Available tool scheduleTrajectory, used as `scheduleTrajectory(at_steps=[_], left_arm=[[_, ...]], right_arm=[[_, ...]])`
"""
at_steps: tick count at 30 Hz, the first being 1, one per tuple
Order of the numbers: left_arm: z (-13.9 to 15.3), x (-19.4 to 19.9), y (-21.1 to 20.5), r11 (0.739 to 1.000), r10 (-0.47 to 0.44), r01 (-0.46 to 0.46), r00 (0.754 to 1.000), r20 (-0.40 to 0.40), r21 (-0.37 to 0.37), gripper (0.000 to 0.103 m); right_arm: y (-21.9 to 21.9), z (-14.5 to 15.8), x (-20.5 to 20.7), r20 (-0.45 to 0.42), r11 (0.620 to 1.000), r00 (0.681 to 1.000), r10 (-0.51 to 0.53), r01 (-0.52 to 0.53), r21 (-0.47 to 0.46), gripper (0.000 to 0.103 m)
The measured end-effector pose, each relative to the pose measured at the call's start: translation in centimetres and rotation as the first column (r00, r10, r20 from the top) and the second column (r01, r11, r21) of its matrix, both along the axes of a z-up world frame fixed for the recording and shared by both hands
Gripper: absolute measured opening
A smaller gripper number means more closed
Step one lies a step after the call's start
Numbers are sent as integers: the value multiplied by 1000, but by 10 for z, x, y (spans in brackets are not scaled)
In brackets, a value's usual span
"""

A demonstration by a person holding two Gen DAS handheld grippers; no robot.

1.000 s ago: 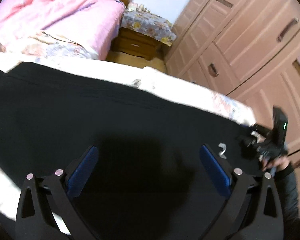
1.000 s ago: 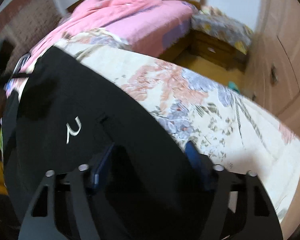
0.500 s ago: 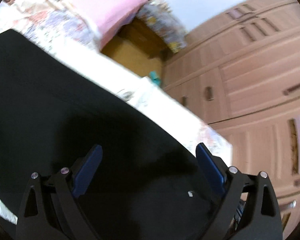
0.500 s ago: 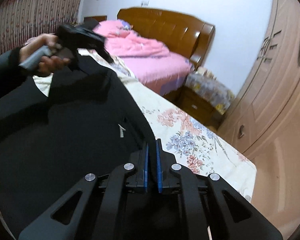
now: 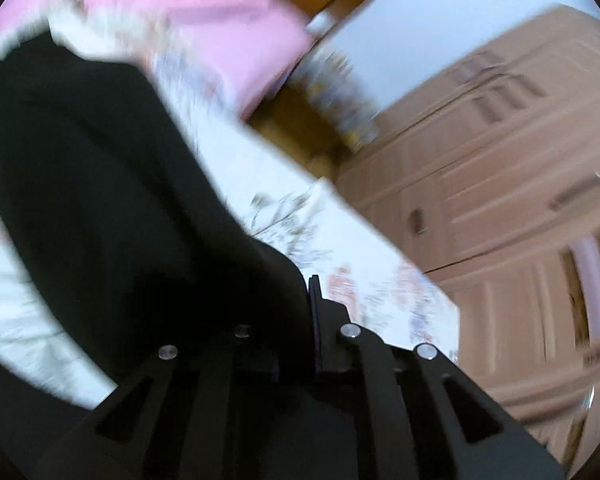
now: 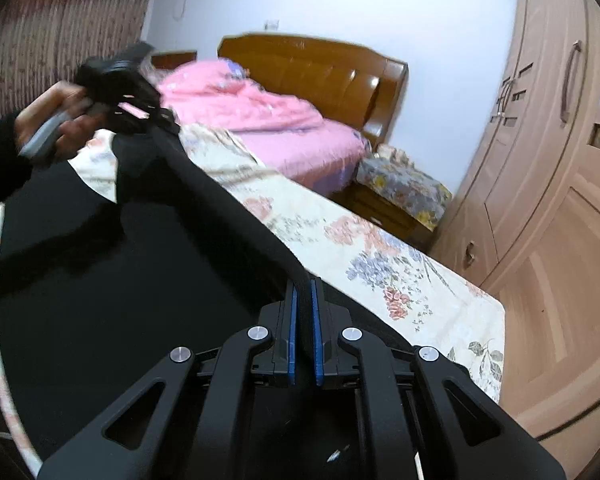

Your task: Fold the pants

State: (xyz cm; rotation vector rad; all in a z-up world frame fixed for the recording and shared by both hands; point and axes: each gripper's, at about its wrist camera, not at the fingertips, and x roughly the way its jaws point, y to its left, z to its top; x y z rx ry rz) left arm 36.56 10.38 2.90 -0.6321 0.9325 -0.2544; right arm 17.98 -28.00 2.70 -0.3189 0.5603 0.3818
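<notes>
The black pants (image 6: 120, 280) lie spread over the near-left part of the floral sheet (image 6: 400, 280), and one long edge is lifted off it as a taut ridge running from near right to far left. Expect soft, limp cloth with a little weight: it will sag between your two holds and drape wherever you stop supporting it, so keep that edge stretched as you carry it. It is not fragile and looks matte rather than slippery, but a thin pinch can creep out of the pads.

Your right gripper (image 6: 304, 320) has its blue pads closed on the near end of the lifted edge, with a fold of black fabric visibly caught between them. Your left gripper (image 6: 156, 114), seen at the far left from the right wrist, is clamped on the other end of the same edge. In its own view the left gripper (image 5: 312, 312) is blurred, so the exact bite is hard to judge, though cloth appears bunched at the closed jaws. Best holds are the thick seams or waistband, taken deep rather than at the fringe.

Beyond the sheet are a pink bed (image 6: 260, 120) with a wooden headboard (image 6: 320, 60), a nightstand (image 6: 400, 192) and a wardrobe (image 6: 560, 160) on the right.
</notes>
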Motion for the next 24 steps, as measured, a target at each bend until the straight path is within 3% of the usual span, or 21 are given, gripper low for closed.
scheduleTrajectory(at_steps=[1,4,6,7,8,9,10,12,14,15,16,17,19,22,24], left_arm=[[19,-42,5,1000,1,-2,995,98,10,10],[34,-129,12,997,-29,12,973,230,74,12],[20,-177,14,994,-42,16,970,240,111,13],[-1,-199,15,990,-49,19,976,213,142,13],[-22,-214,17,987,-46,19,984,173,157,13],[-39,-221,19,988,-46,26,990,136,150,14],[-68,-227,21,990,-59,51,997,54,129,14],[-95,-229,21,992,-65,66,998,-13,107,18],[-97,-233,25,994,-58,55,998,34,91,27],[-95,-233,24,994,-61,57,997,38,98,43],[-90,-234,25,994,-52,47,997,49,103,70],[-89,-237,27,994,-42,35,997,64,106,80],[-84,-233,29,993,-27,17,996,88,116,84],[-91,-228,32,997,-17,13,998,55,81,84],[-94,-233,35,998,-8,5,999,52,59,84]], right_arm=[[1,3,-11,13,1000,1000,12,-12,6,8],[-1,3,-53,15,999,999,41,-42,28,8],[-1,-12,-81,-38,997,997,66,-64,49,9],[0,-22,-91,-83,996,994,72,-67,55,10],[1,-41,-101,-175,995,981,78,-67,67,13],[2,-52,-107,-223,995,972,76,-61,73,16],[2,-69,-114,-285,996,957,56,-34,83,26],[0,-80,-127,-331,991,943,28,17,130,35],[-11,-73,-144,-321,965,947,2,83,250,51],[-19,-69,-153,-321,937,947,-17,127,326,58],[-30,-65,-163,-315,896,948,-46,179,406,65],[-36,-64,-171,-312,867,948,-62,206,453,65],[-46,-69,-178,-342,817,935,-98,272,509,65],[-51,-83,-179,-406,786,901,-156,362,501,64],[-54,-87,-174,-421,747,890,-173,397,534,63]])
